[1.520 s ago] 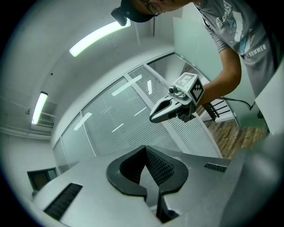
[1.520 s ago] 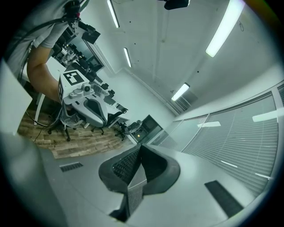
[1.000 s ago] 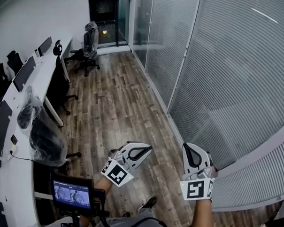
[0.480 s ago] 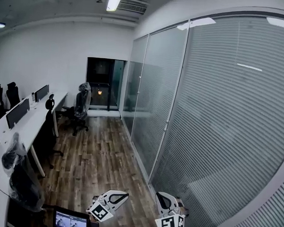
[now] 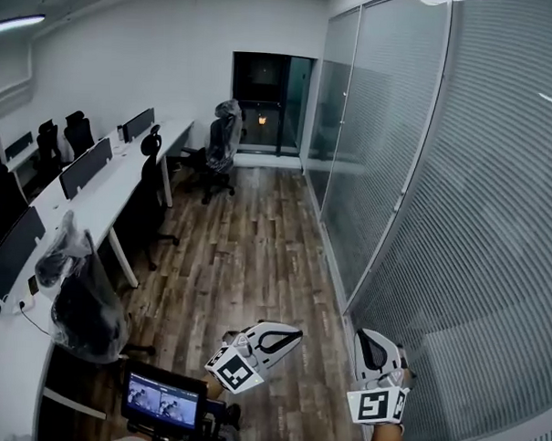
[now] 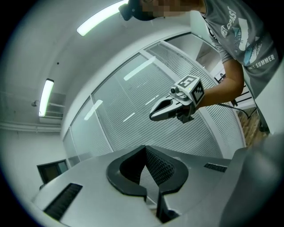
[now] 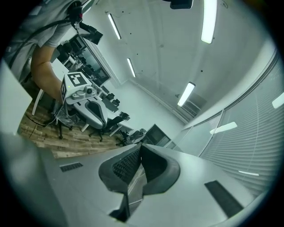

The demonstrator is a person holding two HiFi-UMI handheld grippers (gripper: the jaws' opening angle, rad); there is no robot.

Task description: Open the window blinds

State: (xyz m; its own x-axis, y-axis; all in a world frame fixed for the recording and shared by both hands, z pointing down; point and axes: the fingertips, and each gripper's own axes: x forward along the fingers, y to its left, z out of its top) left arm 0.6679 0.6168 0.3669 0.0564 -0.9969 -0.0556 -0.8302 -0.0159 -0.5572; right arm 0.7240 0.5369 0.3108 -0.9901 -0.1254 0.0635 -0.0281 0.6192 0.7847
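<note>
Closed slat blinds (image 5: 477, 224) cover the glass wall along the right of the room, and they also show as blinds (image 6: 133, 111) and blinds (image 7: 248, 146) in the two gripper views. My left gripper (image 5: 294, 333) is held level over the wooden floor, shut and empty, some way left of the glass. My right gripper (image 5: 371, 342) hangs closer to the blinds without touching them, also shut on nothing. In its own view the left gripper (image 6: 145, 150) has its jaws together, with the right gripper (image 6: 151, 118) beyond. The right gripper (image 7: 141, 147) sees the left gripper (image 7: 100, 123) at its side.
A long white desk (image 5: 103, 203) with monitors and office chairs runs down the left wall. A plastic-wrapped chair (image 5: 81, 298) stands near me, another wrapped chair (image 5: 223, 130) by the dark doorway (image 5: 263, 100). A small screen (image 5: 163, 397) sits at the bottom. Wood floor (image 5: 256, 251) lies between.
The head view has swung up and then partly down again, and the room has shifted in it. Both grippers have travelled along the glass wall together, side by side, jaws still together.
</note>
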